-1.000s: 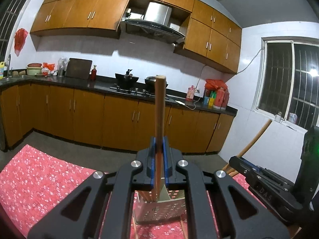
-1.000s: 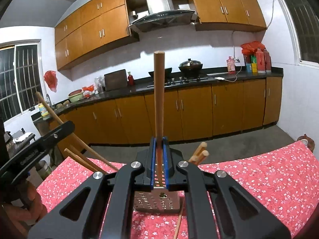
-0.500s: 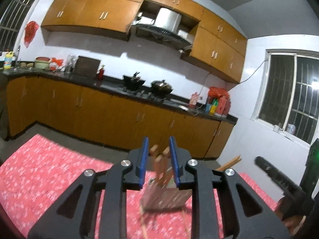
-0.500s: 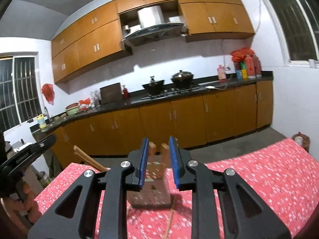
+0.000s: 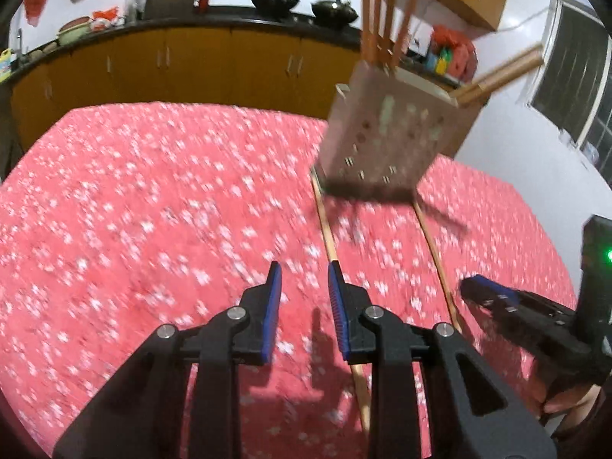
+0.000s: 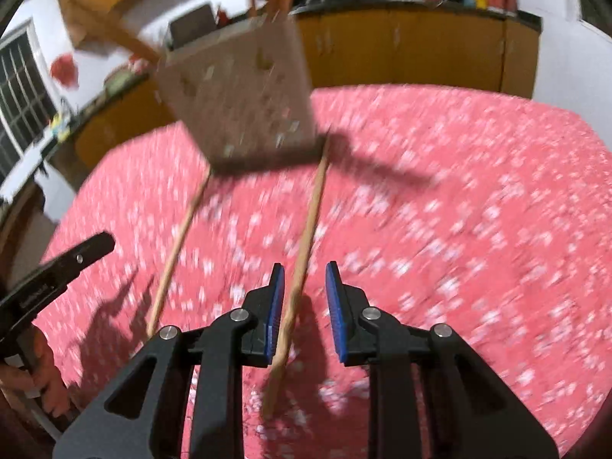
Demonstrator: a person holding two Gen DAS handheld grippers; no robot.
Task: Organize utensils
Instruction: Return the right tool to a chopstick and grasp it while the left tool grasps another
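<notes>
A perforated metal utensil holder (image 5: 386, 137) stands on the red floral tablecloth (image 5: 153, 210) with several wooden chopsticks upright in it; it also shows in the right wrist view (image 6: 241, 103). Two wooden chopsticks lie on the cloth in front of it (image 5: 327, 237) (image 5: 436, 260), seen also in the right wrist view (image 6: 306, 237) (image 6: 176, 252). My left gripper (image 5: 304, 281) is open and empty, just left of one chopstick. My right gripper (image 6: 304, 281) is open, with a chopstick lying between its fingers. Both views are motion-blurred.
Kitchen cabinets and a dark counter (image 5: 191, 26) run behind the table. The right gripper shows at the right of the left wrist view (image 5: 535, 313); the left gripper shows at the left of the right wrist view (image 6: 49, 279).
Both grippers released their upright chopsticks into the holder, opened, then tilted down towards the cloth and the two lying chopsticks.
</notes>
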